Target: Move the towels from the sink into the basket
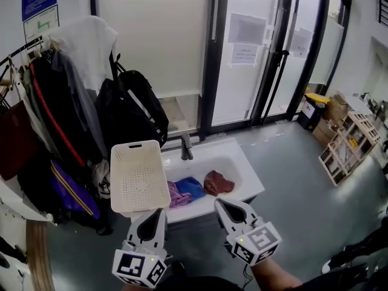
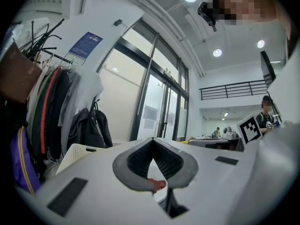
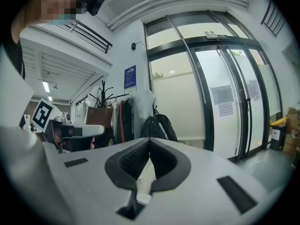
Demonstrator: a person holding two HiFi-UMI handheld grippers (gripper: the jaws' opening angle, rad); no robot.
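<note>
White rectangular sink [image 1: 248, 180], basin open upward. Three crumpled towels lying in the basin, all in its left and middle part. Purple towel [image 1: 176, 194] nearest the sink's left end, partly hidden behind the basket. Blue towel [image 1: 191, 187] touching the purple one, spread flatter. Reddish-brown towel [image 1: 217, 182] just right of the blue, bunched into a raised heap. Cream perforated basket [image 1: 139, 177] at the sink's left end, overlapping that edge, handle slot by its far rim. Basket's opening side not determinable.
</note>
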